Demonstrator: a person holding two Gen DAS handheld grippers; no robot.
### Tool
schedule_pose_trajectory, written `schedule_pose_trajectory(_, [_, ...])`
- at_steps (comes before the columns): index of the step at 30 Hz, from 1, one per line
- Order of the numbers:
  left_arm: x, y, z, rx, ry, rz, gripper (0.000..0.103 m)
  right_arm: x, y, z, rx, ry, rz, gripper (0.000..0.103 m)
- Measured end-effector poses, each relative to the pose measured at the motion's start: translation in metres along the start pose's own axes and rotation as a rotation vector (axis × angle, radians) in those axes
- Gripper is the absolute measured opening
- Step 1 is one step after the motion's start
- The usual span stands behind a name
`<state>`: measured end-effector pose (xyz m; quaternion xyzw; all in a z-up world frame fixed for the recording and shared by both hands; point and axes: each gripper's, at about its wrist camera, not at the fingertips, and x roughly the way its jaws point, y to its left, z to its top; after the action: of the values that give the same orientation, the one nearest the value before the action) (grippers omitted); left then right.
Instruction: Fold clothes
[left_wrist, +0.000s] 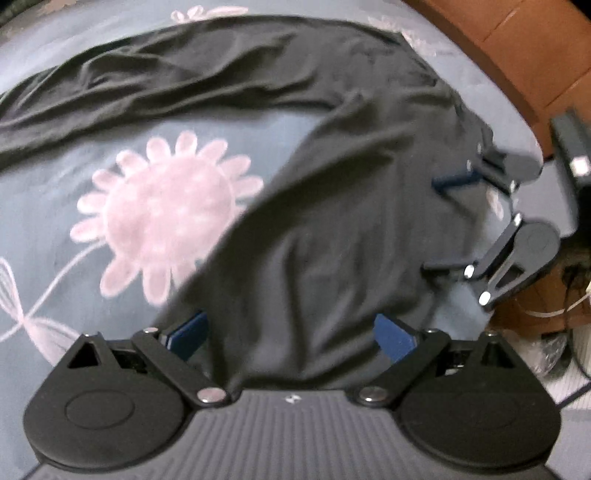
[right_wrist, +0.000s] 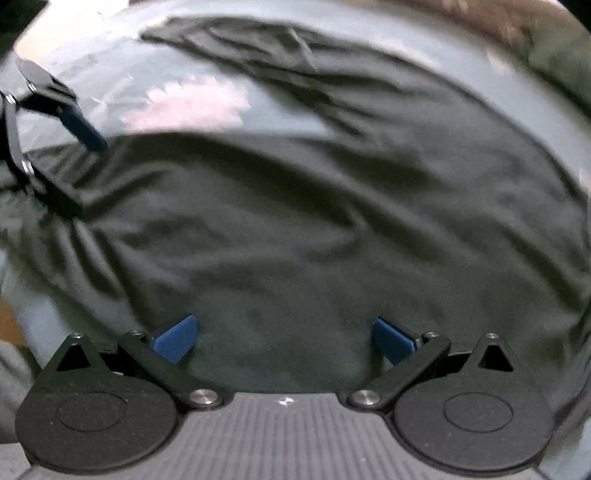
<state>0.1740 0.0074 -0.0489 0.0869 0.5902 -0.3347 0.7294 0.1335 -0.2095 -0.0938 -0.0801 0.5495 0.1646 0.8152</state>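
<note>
A black garment lies rumpled on a blue-grey bedsheet, with one long part stretched away to the far left. My left gripper hovers over the garment's near edge, its blue pads spread wide with nothing pinched. My right gripper comes in from the right over the garment's right edge, also open. In the right wrist view the black garment fills the middle, and the right gripper stands open above it. The left gripper is open at the upper left.
The sheet carries a large pink flower print, which shows blurred as a flower print in the right wrist view too. A brown box or panel stands beyond the bed's far right edge. Cables and a bag lie on the floor at the right.
</note>
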Motion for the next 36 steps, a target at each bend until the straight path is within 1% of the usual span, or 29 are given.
schedule_pose_trajectory(1, [0.0, 0.002, 0.004, -0.003, -0.006, 0.003, 0.096, -0.003, 0.0, 0.0, -0.013, -0.001, -0.006, 0.103])
schedule_pose_trajectory(3, [0.0, 0.007, 0.012, -0.01, -0.024, 0.012, 0.096, -0.009, 0.0, 0.003, -0.043, 0.016, -0.044, 0.103])
schedule_pose_trajectory(5, [0.001, 0.011, 0.022, -0.017, -0.044, 0.017, 0.096, -0.017, -0.003, 0.01, -0.05, 0.001, -0.074, 0.103])
schedule_pose_trajectory(8, [0.004, 0.019, 0.037, -0.038, -0.083, 0.015, 0.096, -0.022, -0.02, 0.026, -0.013, -0.03, -0.102, 0.103])
schedule_pose_trajectory(12, [0.009, 0.025, 0.055, -0.077, -0.114, 0.002, 0.096, -0.01, -0.045, 0.039, 0.043, -0.044, -0.139, 0.103])
schedule_pose_trajectory(14, [0.011, 0.025, 0.061, -0.083, -0.123, 0.005, 0.096, 0.001, -0.058, 0.036, 0.098, -0.019, -0.121, 0.103])
schedule_pose_trajectory(16, [0.011, 0.024, 0.064, -0.075, -0.12, 0.033, 0.096, 0.01, -0.069, 0.028, 0.155, 0.01, -0.103, 0.103])
schedule_pose_trajectory(18, [0.011, 0.023, 0.066, -0.071, -0.118, 0.069, 0.096, 0.009, -0.074, 0.026, 0.18, -0.005, -0.084, 0.103])
schedule_pose_trajectory(20, [0.01, 0.022, 0.068, -0.075, -0.115, 0.099, 0.096, 0.005, -0.08, 0.03, 0.177, 0.006, -0.067, 0.103])
schedule_pose_trajectory(22, [0.01, 0.02, 0.071, -0.098, -0.111, 0.116, 0.096, -0.007, -0.095, 0.038, 0.197, -0.032, -0.048, 0.103])
schedule_pose_trajectory(24, [0.011, 0.016, 0.078, -0.11, -0.115, 0.12, 0.096, -0.02, -0.117, 0.045, 0.215, -0.074, -0.046, 0.103])
schedule_pose_trajectory(25, [0.012, 0.014, 0.082, -0.115, -0.119, 0.12, 0.096, -0.026, -0.131, 0.049, 0.221, -0.094, -0.06, 0.103])
schedule_pose_trajectory(28, [0.019, 0.004, 0.097, -0.109, -0.133, 0.127, 0.096, -0.036, -0.19, 0.065, 0.26, -0.141, -0.072, 0.103])
schedule_pose_trajectory(32, [0.032, -0.008, 0.117, -0.113, -0.145, 0.123, 0.096, -0.037, -0.28, 0.076, 0.37, -0.172, -0.007, 0.103])
schedule_pose_trajectory(36, [0.044, -0.02, 0.132, -0.109, -0.139, 0.114, 0.096, -0.031, -0.35, 0.072, 0.504, -0.192, 0.07, 0.103])
